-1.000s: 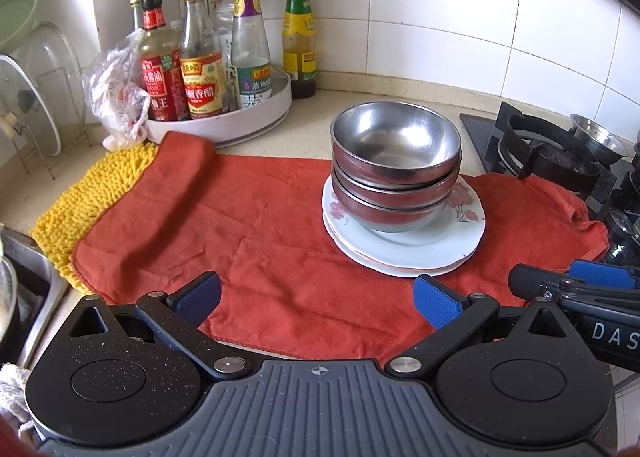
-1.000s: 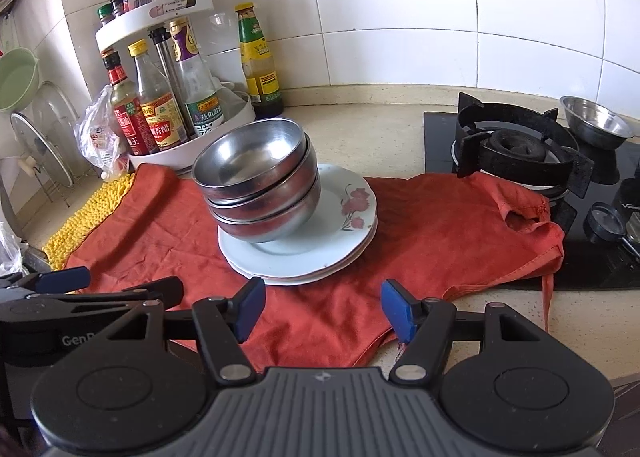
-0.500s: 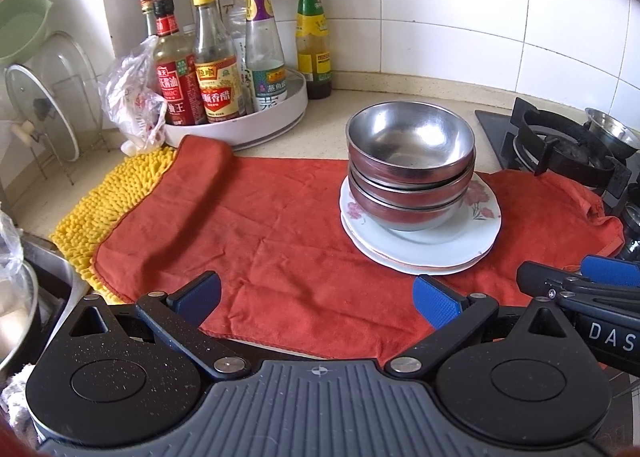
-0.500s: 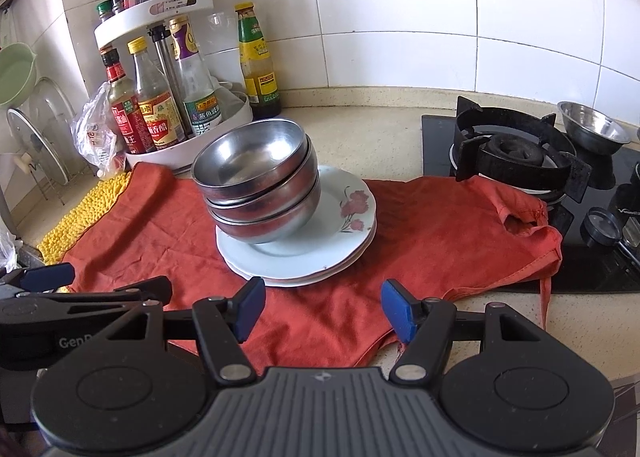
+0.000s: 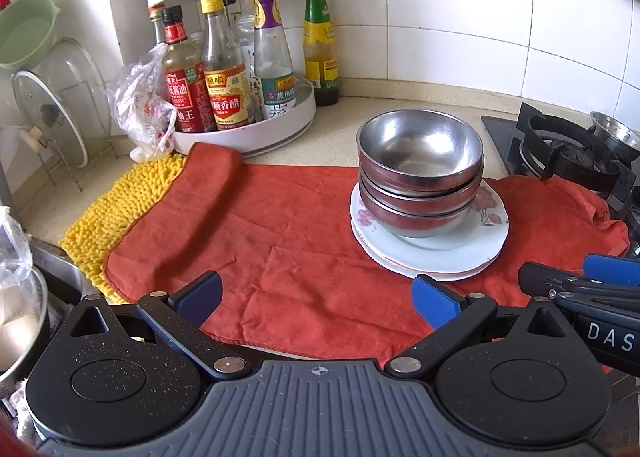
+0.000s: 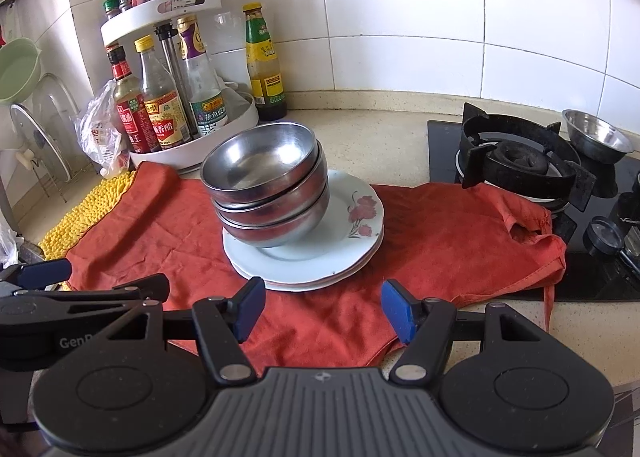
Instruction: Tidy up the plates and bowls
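— Where do the bowls sit?

— I see three steel bowls (image 5: pixel 420 173) nested one inside the other, standing on the plates (image 5: pixel 432 253). The plates are a white stack with a red flower print, and the bowl stack sits toward their left side, so the flowered rim (image 6: pixel 362 213) shows bare on the right.

— And what's under the plates?

— A red cloth (image 5: pixel 280 241) spread on the counter (image 6: pixel 380 137). A yellow mat (image 5: pixel 120 209) sticks out from under its left end. Beyond that, at the wall, there's a white two-tier rack (image 5: pixel 248 129) of sauce bottles, with one green-labelled bottle (image 5: pixel 320 45) standing just beside it on the counter. A plastic bag (image 5: pixel 140 109) lies left of the rack.

— Right side?

— The stove (image 6: pixel 520 161), its edge touched by the cloth's right end. A small steel bowl (image 6: pixel 598 137) stands behind the burner, well apart from the stack.

— Your claws?

— My left gripper (image 5: pixel 316 293) is spread wide, nothing between its blue pads (image 5: pixel 434 299), hanging over the cloth's near edge. My right gripper (image 6: pixel 322 307) is spread too, narrower, also empty, just in front of the plates without touching them. Each one shows at the edge of the other's view.
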Motion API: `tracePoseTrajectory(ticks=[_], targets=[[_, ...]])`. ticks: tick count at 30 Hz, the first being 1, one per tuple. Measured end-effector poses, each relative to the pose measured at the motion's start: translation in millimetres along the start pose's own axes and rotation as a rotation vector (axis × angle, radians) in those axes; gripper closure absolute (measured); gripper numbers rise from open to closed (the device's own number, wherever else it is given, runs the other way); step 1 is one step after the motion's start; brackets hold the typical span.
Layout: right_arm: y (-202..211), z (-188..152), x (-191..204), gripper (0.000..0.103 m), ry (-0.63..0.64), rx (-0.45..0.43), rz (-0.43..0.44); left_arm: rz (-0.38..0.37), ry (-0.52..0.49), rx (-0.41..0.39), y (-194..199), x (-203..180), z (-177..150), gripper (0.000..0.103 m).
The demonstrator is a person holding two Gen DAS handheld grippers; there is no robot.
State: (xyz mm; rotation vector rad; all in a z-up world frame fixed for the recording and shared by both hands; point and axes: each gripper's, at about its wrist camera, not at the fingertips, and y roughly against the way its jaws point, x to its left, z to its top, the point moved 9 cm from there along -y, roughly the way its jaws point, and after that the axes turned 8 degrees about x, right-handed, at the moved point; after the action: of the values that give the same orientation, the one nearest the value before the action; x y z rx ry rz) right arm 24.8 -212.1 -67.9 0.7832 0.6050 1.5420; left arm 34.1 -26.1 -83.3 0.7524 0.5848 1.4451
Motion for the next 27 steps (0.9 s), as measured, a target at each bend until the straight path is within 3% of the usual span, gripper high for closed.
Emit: tracePoseTrajectory(ticks=[27], targets=[[7.4, 2.9, 6.3, 0.039, 0.039, -0.021, 0.012, 0.014, 0.014, -0.032, 9.9, 5.1, -0.9, 0.002]])
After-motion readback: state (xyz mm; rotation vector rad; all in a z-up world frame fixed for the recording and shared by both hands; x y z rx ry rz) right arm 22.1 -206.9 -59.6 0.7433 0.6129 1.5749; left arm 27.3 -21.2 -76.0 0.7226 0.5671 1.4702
